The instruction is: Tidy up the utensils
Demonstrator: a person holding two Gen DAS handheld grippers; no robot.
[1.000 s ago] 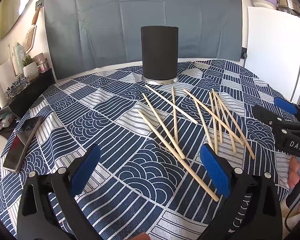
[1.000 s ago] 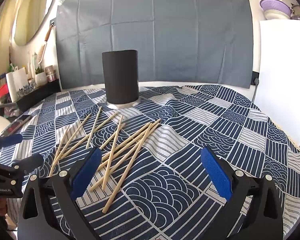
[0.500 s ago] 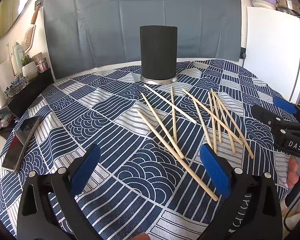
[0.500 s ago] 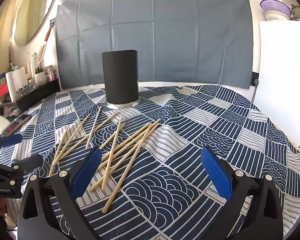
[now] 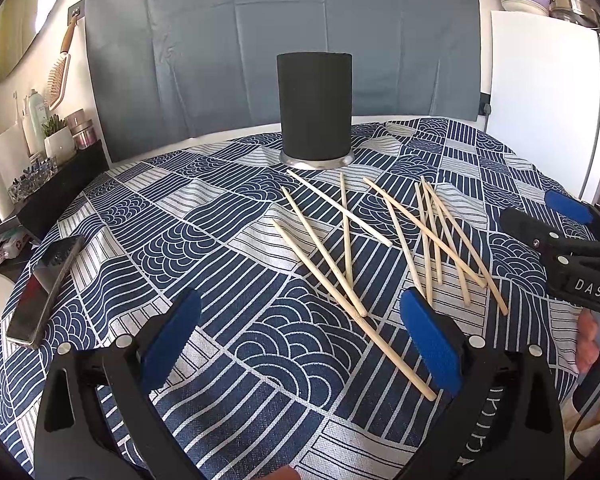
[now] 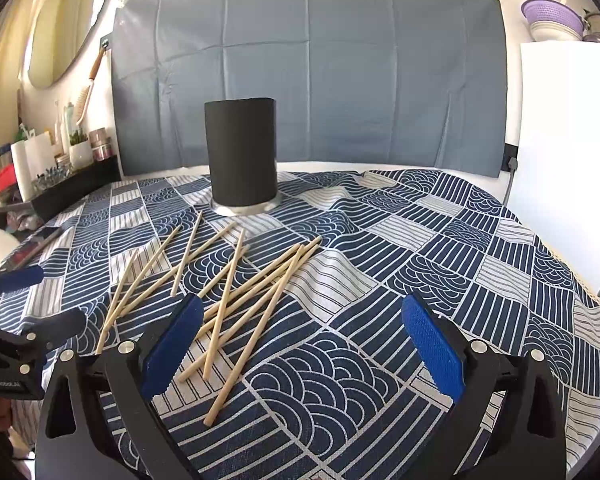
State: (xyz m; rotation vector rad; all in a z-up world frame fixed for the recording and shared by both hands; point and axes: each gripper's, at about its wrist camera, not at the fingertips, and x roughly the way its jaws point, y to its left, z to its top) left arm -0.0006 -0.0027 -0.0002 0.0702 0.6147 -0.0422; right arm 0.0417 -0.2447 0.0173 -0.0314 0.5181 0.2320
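Chopsticks (image 5: 352, 256) scattered loose, some crossed, on table (image 5: 204, 240) covered by blue-and-white patterned cloth, in front of holder. Black cylindrical holder (image 5: 315, 110) stood upright at far side on metal base; inside hidden from both views. Left gripper (image 5: 300, 336) held above near cloth, fingers (image 5: 172, 336) spread wide, nothing pinched. Right gripper (image 6: 302, 344) likewise, fingers (image 6: 434, 350) spread, empty. Bare cloth seen right of chopsticks in right view. Phone (image 5: 44, 284) lying near left table edge.
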